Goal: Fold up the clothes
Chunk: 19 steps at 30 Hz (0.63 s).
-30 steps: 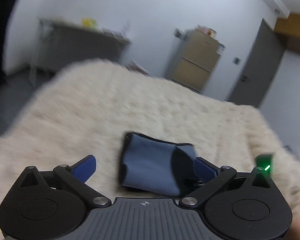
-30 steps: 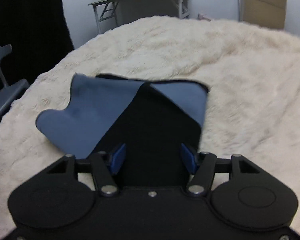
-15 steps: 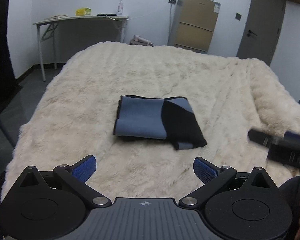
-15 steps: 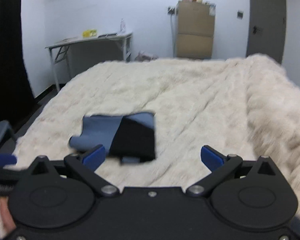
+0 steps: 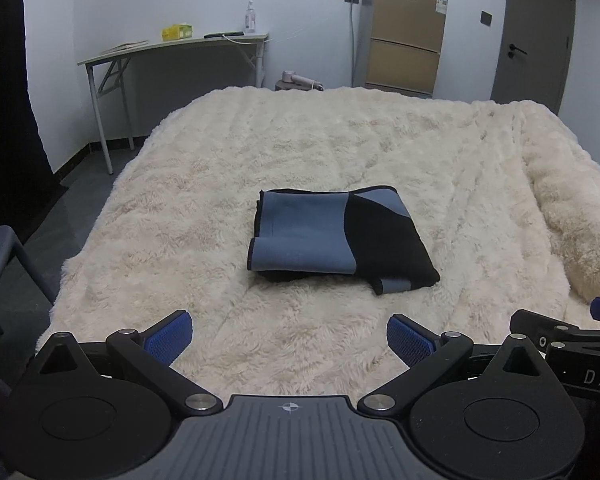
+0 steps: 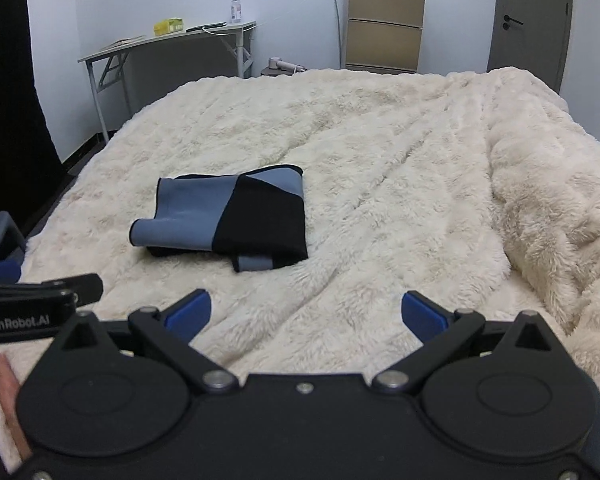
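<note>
Left wrist view is showing a folded blue-and-black garment [image 5: 340,240] lying flat on the cream fluffy blanket [image 5: 340,140] that is covering the bed, roughly in the middle of it; its long axis is running across the picture, from the blue rolled edge at the left to the black part at the right, where a small blue strip is sticking out at the near right corner. The left gripper [image 5: 288,334] is hovering over the near part of the blanket, its blue pads spread wide with nothing between them, and the garment is lying ahead of it, well apart and slightly to the right of its centre line. In the right wrist view the same garment [image 6: 228,216] is sitting ahead and to the left of the right gripper [image 6: 306,312], whose jaws have just been opening and are now standing wide over bare blanket, gripping nothing. Each gripper is showing at the edge of the other's view, so the two are being held side by side. Part of a hand [image 6: 8,396] is showing at the lower left of the right wrist view
</note>
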{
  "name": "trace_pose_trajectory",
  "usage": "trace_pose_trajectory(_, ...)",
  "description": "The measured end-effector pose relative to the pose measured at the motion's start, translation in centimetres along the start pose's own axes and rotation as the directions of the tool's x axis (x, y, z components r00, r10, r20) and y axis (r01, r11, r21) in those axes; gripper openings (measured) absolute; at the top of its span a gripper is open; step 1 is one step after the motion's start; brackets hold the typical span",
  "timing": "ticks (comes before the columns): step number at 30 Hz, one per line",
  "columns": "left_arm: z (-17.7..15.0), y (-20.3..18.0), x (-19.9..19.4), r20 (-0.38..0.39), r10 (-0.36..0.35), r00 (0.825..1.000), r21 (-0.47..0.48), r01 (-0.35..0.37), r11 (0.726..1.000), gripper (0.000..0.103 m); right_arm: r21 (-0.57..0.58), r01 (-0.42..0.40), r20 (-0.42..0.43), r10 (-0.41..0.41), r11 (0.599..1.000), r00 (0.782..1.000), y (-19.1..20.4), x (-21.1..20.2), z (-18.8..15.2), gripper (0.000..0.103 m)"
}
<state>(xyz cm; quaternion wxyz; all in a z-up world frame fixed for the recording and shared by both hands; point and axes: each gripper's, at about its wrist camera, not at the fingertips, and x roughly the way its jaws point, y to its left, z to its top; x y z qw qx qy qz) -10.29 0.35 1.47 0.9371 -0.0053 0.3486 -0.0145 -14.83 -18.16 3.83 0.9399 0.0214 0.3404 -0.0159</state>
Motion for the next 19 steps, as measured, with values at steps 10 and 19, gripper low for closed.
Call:
trace_pose_trajectory(10, -0.1, -1.1, -0.2, 0.000, -0.010, 1.000, 0.023, 0.010, 1.000, 0.103, 0.002, 0.010, 0.010, -0.010, 1.000, 1.000, -0.3, 0.2, 0.1, 0.103)
trace_pose_trajectory(19, 0.2, -0.5, -0.3, 0.010, -0.010, 1.000, 0.007, 0.010, 1.000, 0.103, -0.006, 0.008, 0.019, -0.008, 1.000, 1.000, 0.2, 0.2, 0.4, 0.103)
